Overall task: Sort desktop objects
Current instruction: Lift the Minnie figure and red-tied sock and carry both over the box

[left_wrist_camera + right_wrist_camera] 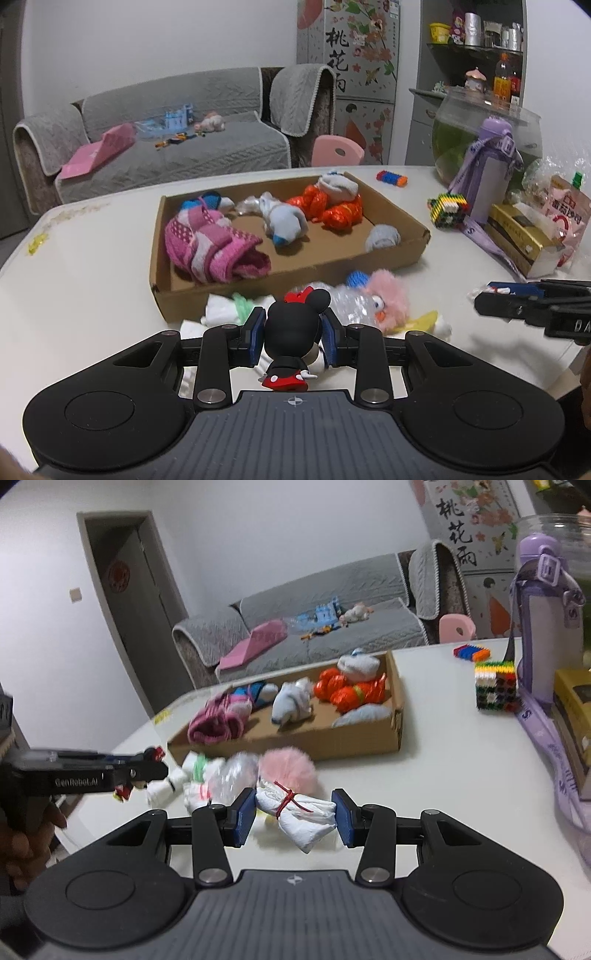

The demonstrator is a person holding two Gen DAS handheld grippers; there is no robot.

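Nearest the left wrist camera, the left gripper [293, 338] is clamped on a black mouse doll [293, 332] with a red bow, its blue pads pressing the doll's sides; the doll's face is turned away and its lower half partly hides behind the gripper body. Seen from the right wrist, the right gripper [294, 818] is clamped on a white cloth bundle [299, 814] tied with red string, held above the white table [443, 775]; the bundle's near end hangs below the pads. Just beyond both sits a small heap on the table: a fluffy pink toy [384, 299], crinkled clear plastic and white cloth with a green band, blurred in the right view and hard to tell apart. Behind the heap a shallow cardboard tray [207, 291] holds a rolled pink knitted cloth [210, 247], a pale blue and white bundle, shiny orange bundles [332, 210] and a grey ball of cloth. To the right stand a cube of coloured blocks [495, 686], a purple bottle [543, 620] with a strap, a yellow box and a pink pouch, cut off by the frame edge. A glass fishbowl with green water rises behind them. Farthest back, a grey quilted sofa [166, 147] carries scattered toys.
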